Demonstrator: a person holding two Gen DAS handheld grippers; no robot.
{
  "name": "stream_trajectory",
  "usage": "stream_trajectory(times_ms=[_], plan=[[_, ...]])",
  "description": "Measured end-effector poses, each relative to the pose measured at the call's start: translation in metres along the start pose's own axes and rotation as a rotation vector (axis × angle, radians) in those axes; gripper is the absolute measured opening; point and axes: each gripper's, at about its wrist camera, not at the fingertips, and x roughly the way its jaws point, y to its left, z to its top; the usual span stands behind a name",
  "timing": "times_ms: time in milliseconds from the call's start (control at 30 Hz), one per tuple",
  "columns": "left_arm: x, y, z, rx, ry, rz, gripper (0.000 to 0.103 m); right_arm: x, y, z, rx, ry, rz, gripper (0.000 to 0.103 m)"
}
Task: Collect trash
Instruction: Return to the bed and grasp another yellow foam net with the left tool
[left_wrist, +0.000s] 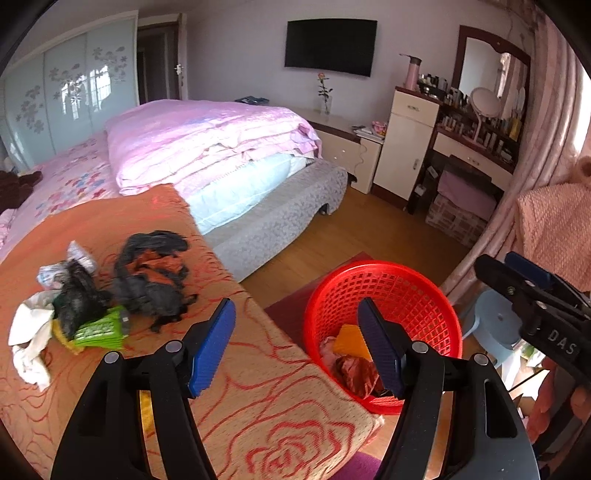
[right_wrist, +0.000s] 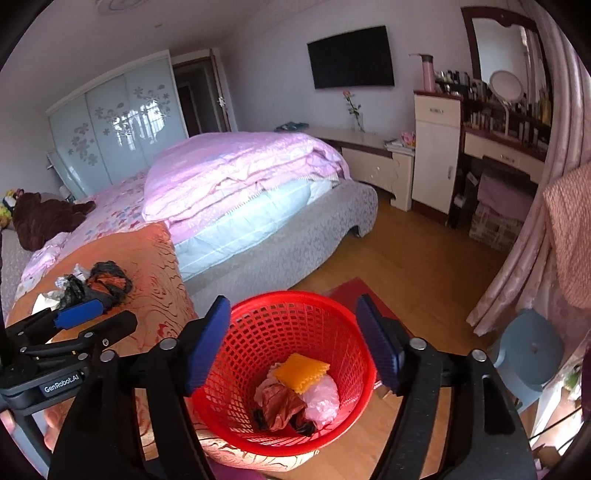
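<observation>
- Left gripper (left_wrist: 297, 343) hangs with its jaws spread wide and nothing between the blue pads, poised over the edge of the orange rose-patterned blanket (left_wrist: 258, 398).
- Remaining trash lies at about ten o'clock from that gripper, on the blanket: a white crumpled tissue (left_wrist: 29, 339) furthest left, then a green wrapper (left_wrist: 99, 330), then a dark plastic bag (left_wrist: 79, 299), then a black bag with an orange scrap in it (left_wrist: 151, 273).
- The green wrapper's long axis runs roughly from eight to two o'clock, nearly across the pads' line of closing.
- Red mesh basket (right_wrist: 280, 354) stands on the floor, just beside the blanket's corner, at about two o'clock from the left gripper; it already holds a yellow wrapper (right_wrist: 301, 371), a pink bag (right_wrist: 321, 397) and a brown crumpled bag (right_wrist: 279, 406).
- Right gripper (right_wrist: 293, 347) hovers directly over the basket, jaws wide apart and empty.
- Judged from this, the left gripper is the nearer one to the pile, and the next reach would go up and left.
</observation>
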Motion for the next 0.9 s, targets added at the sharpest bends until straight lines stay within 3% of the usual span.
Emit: stream_trajectory(times_ms=[167, 600, 900], plan=[[-0.014, 0.020, -0.005, -0.029, -0.007, 0.026, 0.068, -0.012, 0.014, 0.002, -0.025, -0.027, 0.030, 0.075], [-0.049, 0.104, -0.027, -0.115, -0.009, 0.119, 0.070, -0.026, 0.045, 0.003, -0.066, -0.035, 0.102, 0.076], [-0.034, 0.127, -0.059, -0.142, 0.079, 0.118, 0.070, -0.023, 0.055, -0.003, -0.079, -0.015, 0.118, 0.076]])
